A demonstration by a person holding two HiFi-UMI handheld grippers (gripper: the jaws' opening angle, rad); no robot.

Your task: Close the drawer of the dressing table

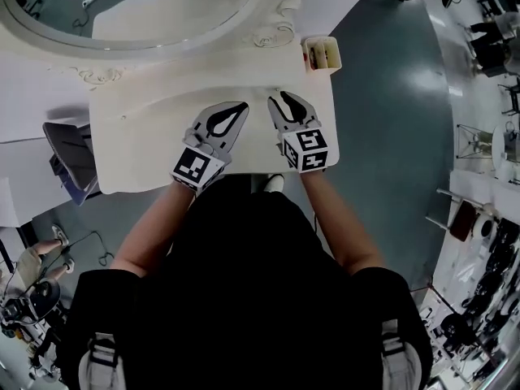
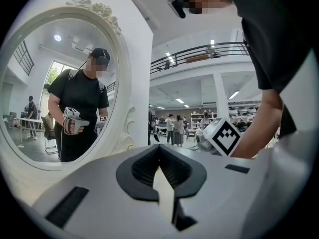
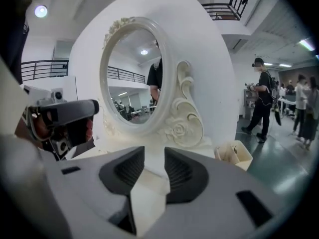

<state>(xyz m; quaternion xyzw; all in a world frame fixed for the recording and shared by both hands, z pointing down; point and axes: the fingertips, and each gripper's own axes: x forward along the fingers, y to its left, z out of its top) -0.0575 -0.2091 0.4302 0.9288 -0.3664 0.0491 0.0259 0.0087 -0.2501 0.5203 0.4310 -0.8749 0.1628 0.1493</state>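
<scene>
A white dressing table (image 1: 138, 140) seen from above — its tabletop is a pale, smooth slab with a raised, curving ridge towards the back. At the back stands an upright oval mirror (image 3: 132, 76) in a thick cream frame, carved with flowers at the crest and with a scroll and a rose (image 3: 182, 128) low on its right side. The glass reflects a bright hall. The drawer cannot be seen — the tabletop's near edge hides the front below it.
</scene>
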